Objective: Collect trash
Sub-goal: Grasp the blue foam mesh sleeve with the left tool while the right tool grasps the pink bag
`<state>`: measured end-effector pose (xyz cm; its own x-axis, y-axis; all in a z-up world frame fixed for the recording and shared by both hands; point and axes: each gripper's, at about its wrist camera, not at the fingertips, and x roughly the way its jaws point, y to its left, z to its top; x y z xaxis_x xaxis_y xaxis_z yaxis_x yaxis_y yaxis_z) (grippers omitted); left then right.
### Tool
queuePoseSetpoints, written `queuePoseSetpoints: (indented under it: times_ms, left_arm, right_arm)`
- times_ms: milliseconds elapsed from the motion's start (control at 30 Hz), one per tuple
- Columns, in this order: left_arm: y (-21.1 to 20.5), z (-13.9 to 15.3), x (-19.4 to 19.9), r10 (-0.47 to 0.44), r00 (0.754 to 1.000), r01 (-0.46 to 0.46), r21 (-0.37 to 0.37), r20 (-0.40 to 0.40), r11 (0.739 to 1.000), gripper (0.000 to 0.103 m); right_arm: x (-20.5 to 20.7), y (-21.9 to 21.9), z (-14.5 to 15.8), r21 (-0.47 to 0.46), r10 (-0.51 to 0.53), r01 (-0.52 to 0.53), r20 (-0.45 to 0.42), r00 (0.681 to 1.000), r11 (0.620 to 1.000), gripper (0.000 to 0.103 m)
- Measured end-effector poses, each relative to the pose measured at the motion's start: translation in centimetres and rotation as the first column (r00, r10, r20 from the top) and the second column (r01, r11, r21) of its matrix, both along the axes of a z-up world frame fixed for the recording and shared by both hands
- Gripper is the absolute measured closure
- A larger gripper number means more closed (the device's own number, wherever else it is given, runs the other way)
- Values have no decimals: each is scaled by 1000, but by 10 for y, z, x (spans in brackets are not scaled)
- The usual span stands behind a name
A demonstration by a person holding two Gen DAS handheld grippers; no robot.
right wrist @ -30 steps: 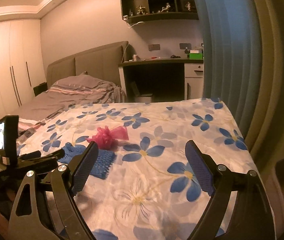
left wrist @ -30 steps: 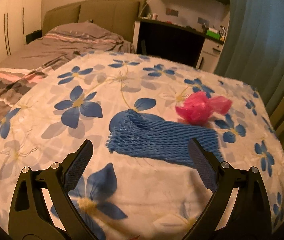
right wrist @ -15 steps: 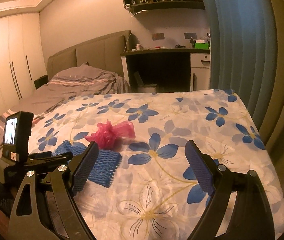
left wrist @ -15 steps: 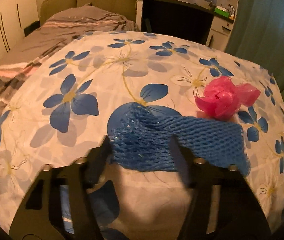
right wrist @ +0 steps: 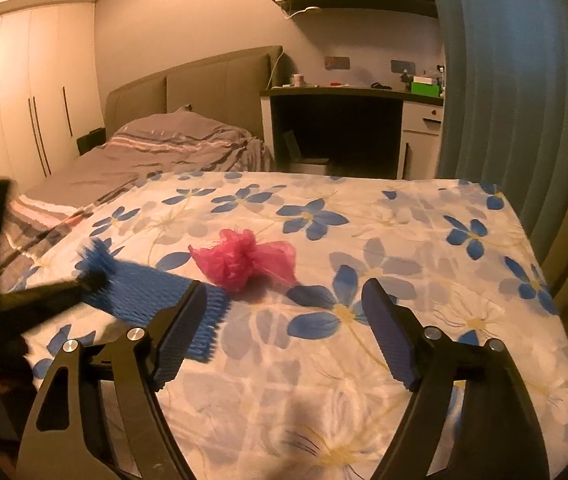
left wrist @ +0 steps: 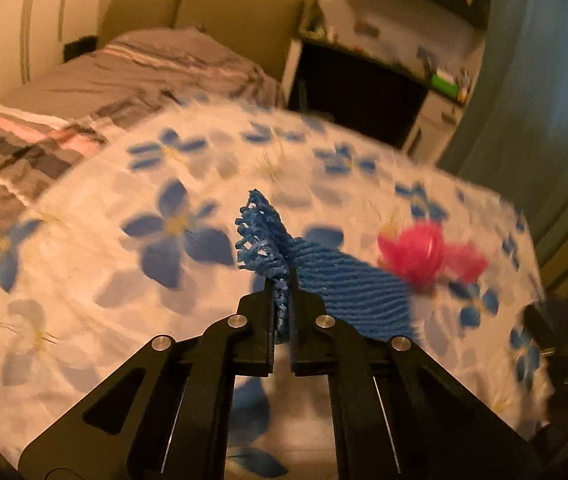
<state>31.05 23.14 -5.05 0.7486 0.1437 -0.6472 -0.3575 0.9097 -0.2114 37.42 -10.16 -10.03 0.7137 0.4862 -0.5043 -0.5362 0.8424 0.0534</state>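
Pinching blue foam mesh sleeve (left wrist: 348,292) end, left gripper (left wrist: 281,292) jaws clamp it over the floral bedsheet (left wrist: 83,280). Crumpled pink plastic bag (right wrist: 243,260) at sleeve's 2 o'clock, blurred in left view. Right gripper (right wrist: 284,336) spread wide, its finger hiding the sleeve's corner.

Through the left wrist camera I see my left hand-held gripper (left wrist: 281,300) pinched tight on one end of the blue foam net (left wrist: 324,280), whose frayed tip fans out above the jaws. The rest of the net trails right across the floral sheet (left wrist: 123,280), reaching the crumpled pink plastic bag (left wrist: 420,254). Behind them I can make out a grey striped bed (left wrist: 123,80) and a dark desk (left wrist: 364,92), all motion-blurred.
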Motion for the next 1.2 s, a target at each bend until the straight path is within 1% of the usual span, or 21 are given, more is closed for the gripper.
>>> queuePoseSetpoints:
  times_ms: [33,100,167,233,333,433,500,533,600,633,667,767,867,1000,1200]
  left_arm:
    - [4,6,-6,25,999,-25,14,22,1000,99]
    - [13,16,-14,74,995,-76,28,59,997,99]
    - [23,22,-19,109,991,-110,11,84,994,99]
    - [29,23,-21,126,988,-126,-1,92,992,99]
    - [35,21,-20,144,986,-144,-2,88,990,99]
    - [37,18,-19,142,986,-141,-13,82,990,99]
    - [38,17,-19,140,987,-139,-17,80,990,99]
    - [39,16,-19,140,987,-138,-24,79,990,99]
    - [39,15,-19,137,987,-135,-30,79,990,99]
    - [40,15,-19,136,987,-134,-30,81,990,99]
    - [40,14,-19,136,987,-134,-31,81,991,99]
    - [38,14,-19,133,988,-131,-28,80,991,99]
    - [37,13,-18,132,988,-131,-18,78,991,99]
    - [37,13,-18,130,988,-129,-17,78,992,99]
    - [27,15,-17,104,991,-105,8,82,994,99]
  right_arm:
    - [3,4,-2,0,3,-3,-10,1000,1000,31]
    - [10,13,-5,2,5,-5,-29,1000,1000,32]
    - [16,25,-8,-3,11,-11,-36,999,1000,36]
    - [20,37,-8,-13,22,-22,-34,999,1000,40]
    - [25,57,-11,-37,38,-39,-23,999,999,41]
    - [31,75,-16,-70,55,-56,-21,998,996,46]
    - [36,86,-19,-97,69,-72,-41,997,993,55]
    - [38,88,-20,-110,65,-69,-38,997,992,58]
    - [42,96,-24,-159,64,-70,-45,997,985,58]
    - [45,99,-26,-173,69,-79,-64,996,982,62]
    - [47,100,-29,-182,68,-82,-81,994,980,71]
    - [50,100,-32,-189,64,-82,-100,993,979,78]
    - [46,97,-31,-186,71,-87,-88,994,979,85]
    - [41,85,-27,-150,57,-69,-83,995,986,87]
    - [26,48,-2,-67,32,-35,-52,998,997,87]
